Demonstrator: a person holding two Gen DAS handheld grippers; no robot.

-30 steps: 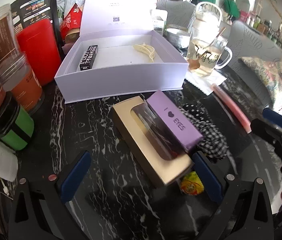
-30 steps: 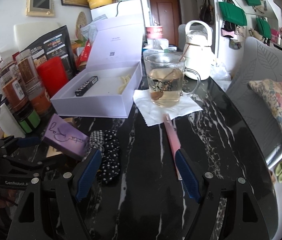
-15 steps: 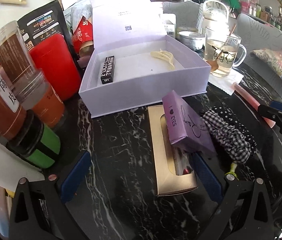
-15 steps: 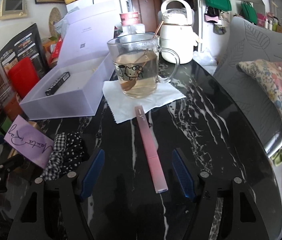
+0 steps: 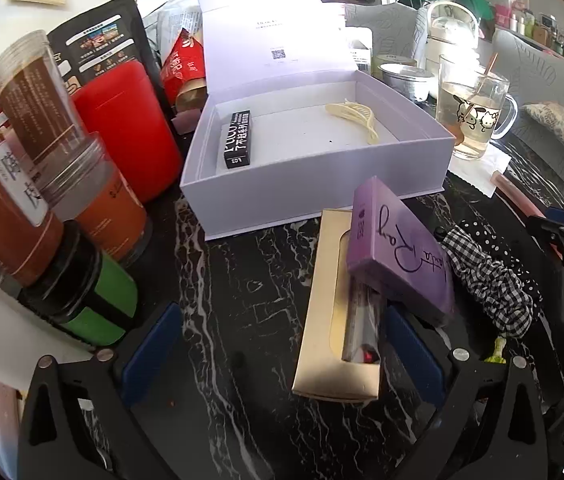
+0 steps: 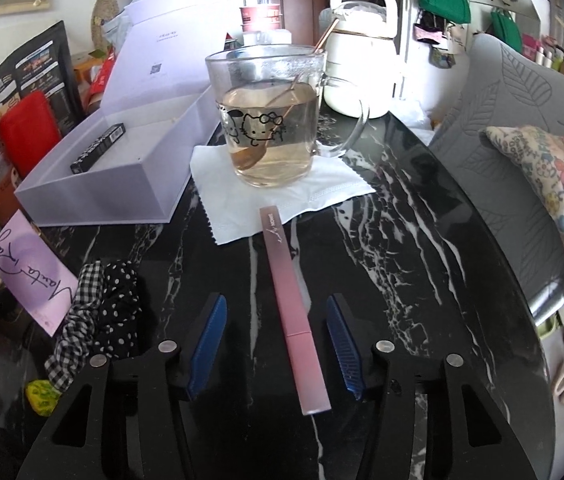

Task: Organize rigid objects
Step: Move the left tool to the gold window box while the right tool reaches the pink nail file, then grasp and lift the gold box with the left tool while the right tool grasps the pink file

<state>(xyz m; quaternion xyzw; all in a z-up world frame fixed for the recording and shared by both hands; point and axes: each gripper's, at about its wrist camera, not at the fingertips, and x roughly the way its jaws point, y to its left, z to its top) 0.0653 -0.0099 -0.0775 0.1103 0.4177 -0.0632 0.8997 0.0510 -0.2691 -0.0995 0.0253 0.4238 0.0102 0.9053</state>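
right gripper (image 6: 275, 346): spread wide, empty, straddling pink pen case (image 6: 293, 308) lengthwise for a pinch | left gripper (image 5: 277, 346): wide open, empty, gold box (image 5: 332, 312) partly between its fingers | destination, likely: open lavender box (image 5: 310, 176), just behind gold box

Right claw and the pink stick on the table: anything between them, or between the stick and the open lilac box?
Nothing lies between the right claw and the pink stick; it already sits between the open fingers. Toward the lilac box, the glass mug on its white napkin stands just off the direct path.
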